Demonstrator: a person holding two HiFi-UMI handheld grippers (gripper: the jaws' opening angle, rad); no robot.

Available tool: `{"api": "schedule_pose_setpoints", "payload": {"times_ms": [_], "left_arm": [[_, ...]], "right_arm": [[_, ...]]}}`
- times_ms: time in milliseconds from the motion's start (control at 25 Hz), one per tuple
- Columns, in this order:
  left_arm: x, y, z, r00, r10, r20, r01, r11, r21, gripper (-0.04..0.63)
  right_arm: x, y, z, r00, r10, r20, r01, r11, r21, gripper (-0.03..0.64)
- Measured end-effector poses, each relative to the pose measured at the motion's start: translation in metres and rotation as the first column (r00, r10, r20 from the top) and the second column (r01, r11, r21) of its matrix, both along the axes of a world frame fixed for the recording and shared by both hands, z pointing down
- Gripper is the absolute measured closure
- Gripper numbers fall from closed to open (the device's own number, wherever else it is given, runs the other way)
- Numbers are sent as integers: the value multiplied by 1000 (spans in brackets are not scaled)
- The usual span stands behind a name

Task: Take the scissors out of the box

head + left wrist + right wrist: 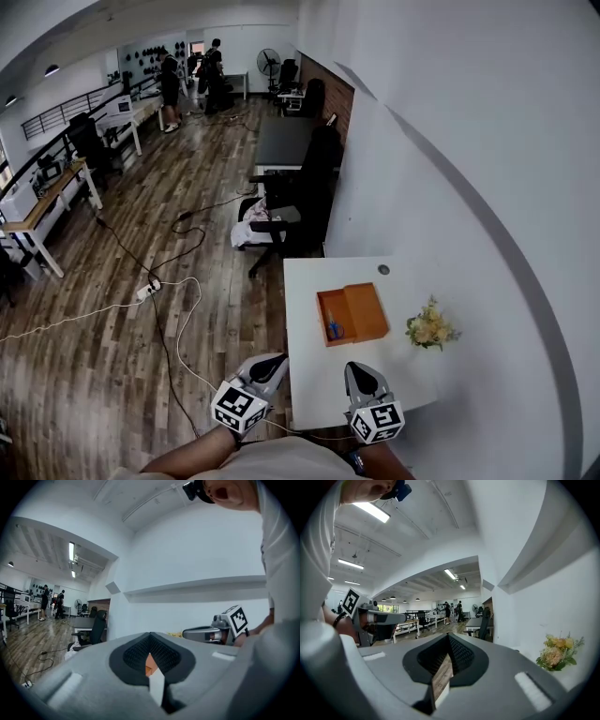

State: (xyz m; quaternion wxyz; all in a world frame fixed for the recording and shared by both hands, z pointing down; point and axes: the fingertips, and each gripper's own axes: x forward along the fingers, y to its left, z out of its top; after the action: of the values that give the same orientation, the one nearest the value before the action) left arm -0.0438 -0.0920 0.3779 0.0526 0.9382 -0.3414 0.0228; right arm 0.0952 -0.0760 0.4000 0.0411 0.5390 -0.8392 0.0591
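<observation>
An open orange box (353, 312) lies on the white table (319, 380). Blue-handled scissors (334, 329) rest inside it at its near left corner. My left gripper (272, 366) hovers at the table's near left edge, short of the box, with its jaws closed together and nothing in them. My right gripper (362, 373) is over the table's near part, also shut and empty. In the left gripper view a sliver of the orange box (148, 663) shows past the left gripper (150, 641). The right gripper (449, 641) points level along the room.
A small bunch of yellow flowers (430, 328) stands on the table to the right of the box, by the white wall. A black office chair (298, 202) and a dark desk stand beyond the table. Cables (159, 300) trail over the wooden floor at the left.
</observation>
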Motion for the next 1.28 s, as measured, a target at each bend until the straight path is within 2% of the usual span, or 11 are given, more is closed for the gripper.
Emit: {"api": "schedule_pose_setpoints", "payload": {"times_ms": [320, 600, 760, 1280], "left_arm": [[55, -25, 12, 999, 25, 23, -25, 999, -27, 592], [76, -61, 24, 998, 47, 36, -45, 998, -45, 592], [87, -84, 44, 997, 75, 37, -71, 994, -83, 592], [110, -165, 91, 979, 200, 50, -187, 964, -189, 592]], "right_arm": [[54, -24, 13, 1000, 15, 18, -14, 999, -37, 606], [79, -55, 29, 999, 43, 24, -41, 997, -69, 606], [84, -76, 43, 998, 66, 21, -63, 993, -102, 606], [102, -160, 84, 988, 150, -34, -153, 960, -234, 577]]}}
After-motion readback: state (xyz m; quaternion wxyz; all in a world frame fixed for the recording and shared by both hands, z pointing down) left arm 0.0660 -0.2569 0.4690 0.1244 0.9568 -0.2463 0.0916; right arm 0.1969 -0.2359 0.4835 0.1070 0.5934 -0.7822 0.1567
